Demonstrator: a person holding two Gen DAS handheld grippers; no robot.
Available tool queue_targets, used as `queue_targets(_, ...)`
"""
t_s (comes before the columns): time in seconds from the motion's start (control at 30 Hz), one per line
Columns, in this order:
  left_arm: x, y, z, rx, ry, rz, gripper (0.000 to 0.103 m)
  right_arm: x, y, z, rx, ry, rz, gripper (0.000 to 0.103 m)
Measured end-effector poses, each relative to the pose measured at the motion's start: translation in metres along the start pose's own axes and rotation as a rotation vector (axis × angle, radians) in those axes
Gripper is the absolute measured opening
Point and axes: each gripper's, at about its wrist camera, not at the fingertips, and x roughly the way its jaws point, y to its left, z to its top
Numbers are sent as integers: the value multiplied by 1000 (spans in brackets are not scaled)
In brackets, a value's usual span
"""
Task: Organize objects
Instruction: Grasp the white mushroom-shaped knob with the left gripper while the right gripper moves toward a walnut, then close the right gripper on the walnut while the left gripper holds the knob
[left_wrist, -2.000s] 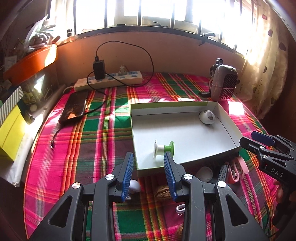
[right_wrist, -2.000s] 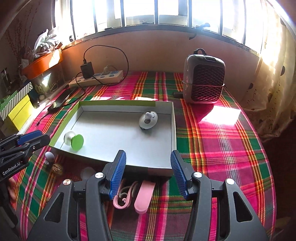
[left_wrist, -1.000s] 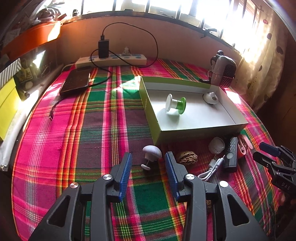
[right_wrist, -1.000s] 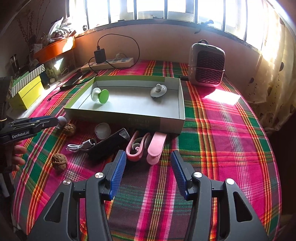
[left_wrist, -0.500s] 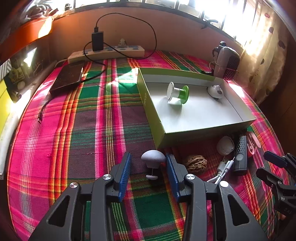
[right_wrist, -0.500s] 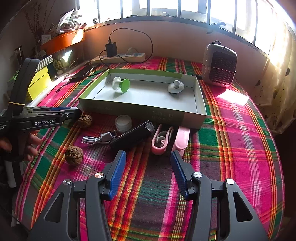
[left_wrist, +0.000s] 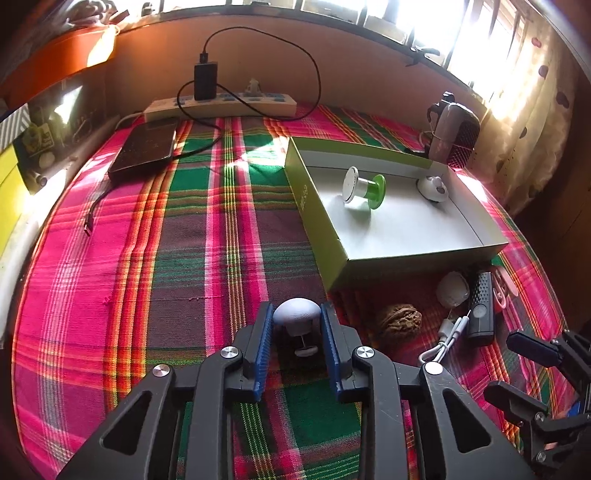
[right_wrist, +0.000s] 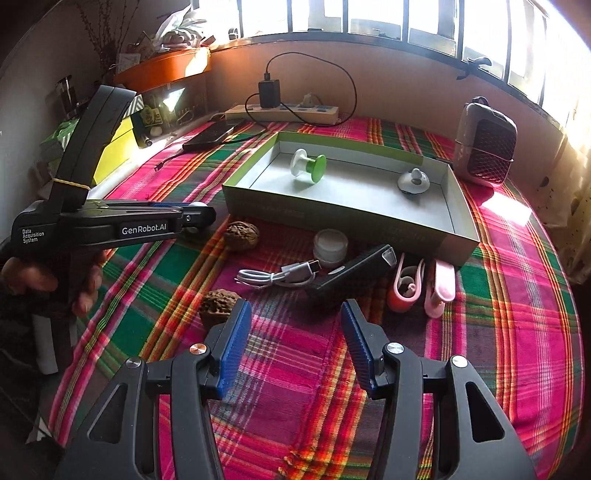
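Plastic is my guess for the pale mushroom-shaped knob (left_wrist: 296, 311), so it should be light, stiff and a little slick on its rounded cap; it lies on the plaid tabletop (left_wrist: 184, 258) just outside the near corner of the green-and-white box (left_wrist: 314, 206), inside the left gripper (left_wrist: 296, 325), whose fingers (left_wrist: 263, 332) sit against either side of the cap and look clamped on it. The dome curves away from the pads, so a hold at its widest part seems safest, since the thin stem and small foot behind offer little to press on. Further right lie a walnut (left_wrist: 400, 320), a white cable (left_wrist: 447, 338) and a black flashlight-like stick (left_wrist: 480, 308), the nut hard and apt to roll, the cable limp. The right gripper (right_wrist: 295, 341) hangs over bare cloth with fingers wide apart, holding nothing.
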Motion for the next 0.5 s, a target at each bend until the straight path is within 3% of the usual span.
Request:
queue_targets(0.33,-11,11,-13,-6,-19,-1,24,10,22,4,-8,10,100,51)
queue_targets(0.5,-11,8,-16,13,-34,6,24,20,30,4,-16,41,79,51)
